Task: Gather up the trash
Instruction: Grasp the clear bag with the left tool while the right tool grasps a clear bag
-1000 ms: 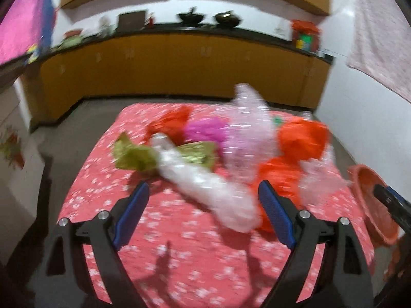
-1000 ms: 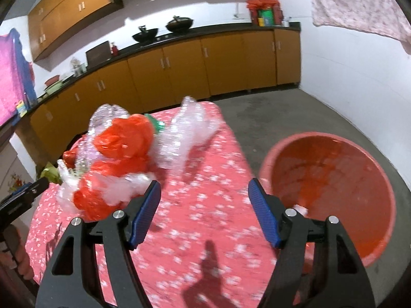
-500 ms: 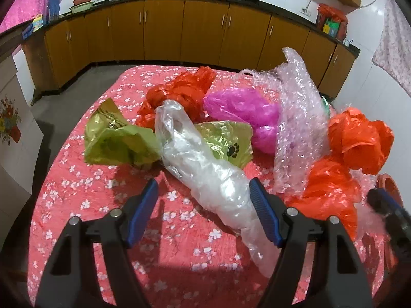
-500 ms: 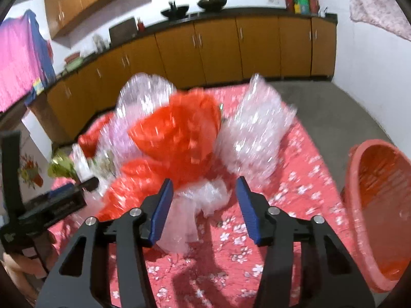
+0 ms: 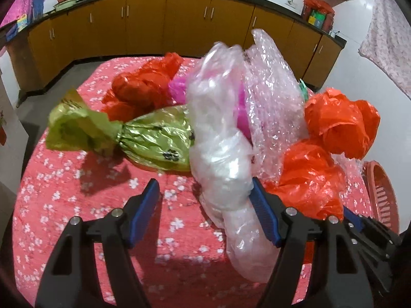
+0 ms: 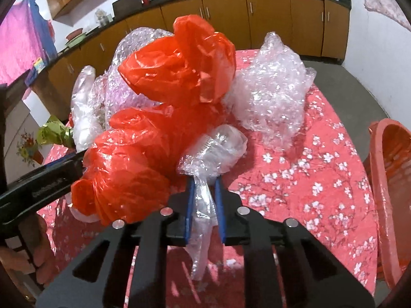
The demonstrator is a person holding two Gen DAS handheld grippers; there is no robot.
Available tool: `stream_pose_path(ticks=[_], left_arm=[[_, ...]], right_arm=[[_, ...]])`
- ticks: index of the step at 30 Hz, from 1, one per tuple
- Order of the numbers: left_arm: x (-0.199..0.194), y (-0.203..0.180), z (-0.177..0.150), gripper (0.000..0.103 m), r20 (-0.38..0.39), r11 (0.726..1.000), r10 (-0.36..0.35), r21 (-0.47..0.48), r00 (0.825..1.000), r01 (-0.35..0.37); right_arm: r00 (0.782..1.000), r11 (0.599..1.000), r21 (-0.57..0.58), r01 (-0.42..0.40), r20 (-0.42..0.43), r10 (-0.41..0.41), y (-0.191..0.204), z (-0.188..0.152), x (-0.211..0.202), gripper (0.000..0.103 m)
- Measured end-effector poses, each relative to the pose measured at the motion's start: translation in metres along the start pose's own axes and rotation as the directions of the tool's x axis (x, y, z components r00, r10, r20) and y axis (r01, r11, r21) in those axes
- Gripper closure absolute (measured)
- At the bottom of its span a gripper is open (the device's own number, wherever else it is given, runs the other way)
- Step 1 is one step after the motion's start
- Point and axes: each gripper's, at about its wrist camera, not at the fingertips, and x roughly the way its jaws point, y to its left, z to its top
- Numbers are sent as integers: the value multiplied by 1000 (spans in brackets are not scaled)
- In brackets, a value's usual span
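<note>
Partly hidden: right gripper (image 6: 204,182) fingers pinch clear wrap (image 6: 213,148); left gripper (image 5: 205,192) fingers apart

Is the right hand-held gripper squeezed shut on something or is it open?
Shut. The right hand-held gripper has just closed, and its blue pads pinch a clear plastic bag between them.

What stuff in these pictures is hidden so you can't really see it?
- Pink bag, left wrist view: mostly behind the clear plastic bag.
- Red basket, right wrist view: cut off by the edge; its inside is unseen.
- Green bag, right wrist view: mostly hidden behind the orange bags.
- Left gripper: whether its left pad touches the clear bag is unclear.
</note>
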Motion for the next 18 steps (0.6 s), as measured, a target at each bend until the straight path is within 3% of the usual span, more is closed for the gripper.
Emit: stream_pose_path(ticks=[4,6,18], left_arm=[[2,-1,1,50,-5,998,-56,-15,998,56],[0,-4,0,67,1,997,-80,1,997,80],[-35,2,-18,74,60,997,-74,31,995,73]], right_arm=[[1000,1000,17,4,8,-4,-8,-1,-5,90],[1000,1000,28,4,12,-5,-12,-3,-7,90],[999,997,71,36,34,-39,-52,-25,-41,90]])
